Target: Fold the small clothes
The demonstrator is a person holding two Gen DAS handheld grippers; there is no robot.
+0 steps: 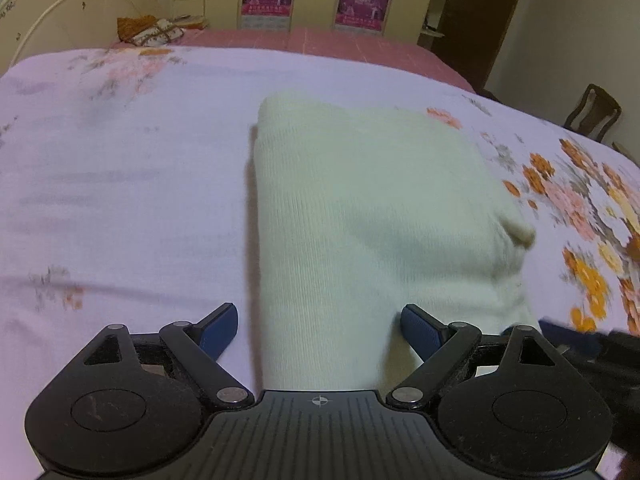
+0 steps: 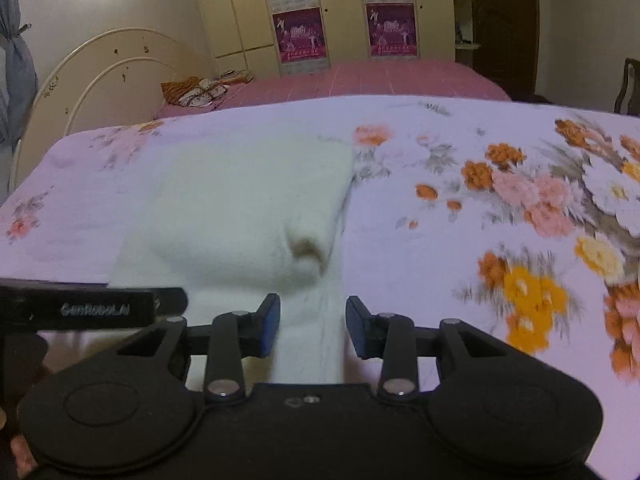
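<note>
A cream knit garment point(image 1: 372, 208) lies folded into a thick rectangle on the floral bedsheet point(image 1: 120, 200). My left gripper point(image 1: 320, 314) hovers over its near edge with the jaws spread wide, one blue pad off the cloth's left side, the other above the cloth, nothing held. In the right wrist view the same garment point(image 2: 248, 208) shows a small puckered corner at its right edge. My right gripper point(image 2: 312, 308) stands over the garment's near right strip, jaws partly apart, the cloth lying flat below and between the pads without being pinched. The left gripper's body point(image 2: 92, 308) crosses the left side.
The sheet's orange and pink flower print point(image 2: 540, 220) spreads to the right. Beyond it lie a pink mattress point(image 2: 360, 80), a patterned cushion point(image 1: 156, 30), a curved cream headboard point(image 2: 100, 76) and a wardrobe with posters point(image 2: 300, 36). A dark chair point(image 1: 592, 112) stands at right.
</note>
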